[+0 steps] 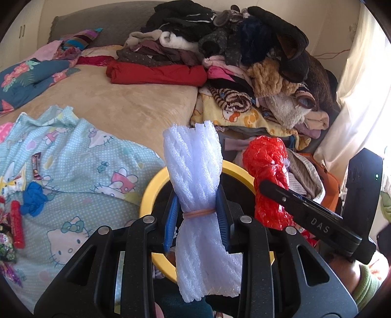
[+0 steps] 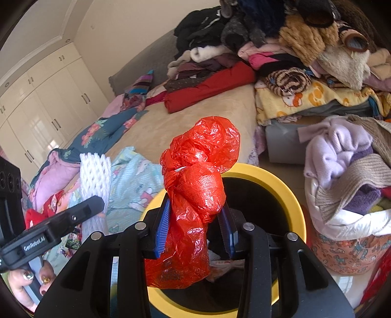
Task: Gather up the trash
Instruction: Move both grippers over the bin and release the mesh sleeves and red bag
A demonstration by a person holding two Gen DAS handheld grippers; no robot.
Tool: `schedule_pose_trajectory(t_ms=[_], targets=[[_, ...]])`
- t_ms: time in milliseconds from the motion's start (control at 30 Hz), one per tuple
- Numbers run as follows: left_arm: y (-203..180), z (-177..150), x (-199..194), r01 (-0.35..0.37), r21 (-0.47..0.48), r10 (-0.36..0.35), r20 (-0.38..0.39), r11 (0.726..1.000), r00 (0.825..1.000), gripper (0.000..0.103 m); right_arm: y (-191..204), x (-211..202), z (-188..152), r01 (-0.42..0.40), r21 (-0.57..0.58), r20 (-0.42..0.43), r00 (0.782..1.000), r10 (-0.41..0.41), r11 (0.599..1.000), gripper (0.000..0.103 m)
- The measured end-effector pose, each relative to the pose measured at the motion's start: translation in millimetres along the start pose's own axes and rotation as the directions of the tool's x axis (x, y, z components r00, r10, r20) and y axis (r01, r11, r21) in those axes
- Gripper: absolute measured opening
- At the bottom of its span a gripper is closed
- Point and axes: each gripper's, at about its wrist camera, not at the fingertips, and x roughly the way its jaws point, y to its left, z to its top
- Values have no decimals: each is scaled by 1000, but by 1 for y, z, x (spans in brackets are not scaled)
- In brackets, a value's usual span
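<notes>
One foam roll (image 1: 195,195), one red bag (image 2: 195,195), perhaps six wrappers (image 1: 14,208)

Bedroom with cream walls (image 2: 117,36) and a white built-in wardrobe (image 2: 44,102) with dark handles along the left. Wide bed (image 1: 117,107) under a tan blanket, grey headboard (image 1: 110,22) behind, heaped clothes (image 1: 244,49) piled at the far right. Pale curtain (image 1: 361,80) glowing with daylight on the right.

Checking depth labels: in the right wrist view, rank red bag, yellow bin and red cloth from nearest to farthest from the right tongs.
1. Red bag, held in the right tongs.
2. Yellow bin, just below.
3. Red cloth, far up the bed.
</notes>
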Motion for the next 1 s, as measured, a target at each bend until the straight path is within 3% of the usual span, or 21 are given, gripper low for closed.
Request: schedule_pose_trajectory(t_ms=[600, 733, 767, 867, 933, 1000], targets=[[12, -18, 45, -5, -29, 2, -105, 1000, 994, 23, -25, 28, -15, 41, 45, -95, 995, -36, 998, 39], [16, -20, 49, -6, -37, 2, -115, 999, 993, 26, -25, 32, -17, 41, 49, -106, 994, -35, 998, 50], [18, -19, 49, -5, -39, 0, -118, 999, 993, 30, -26, 32, -17, 39, 53, -106, 994, -33, 998, 56], [24, -20, 48, -6, -52, 0, -116, 999, 993, 56, -28, 30, -16, 51, 77, -102, 994, -43, 996, 70], [28, -20, 46, -15, -58, 8, -112, 998, 994, 63, -29, 30, -15, 60, 82, -104, 993, -51, 995, 71], [34, -20, 42, -39, -69, 32, -100, 997, 995, 86, -27, 29, -16, 66, 76, -101, 993, -59, 995, 73]])
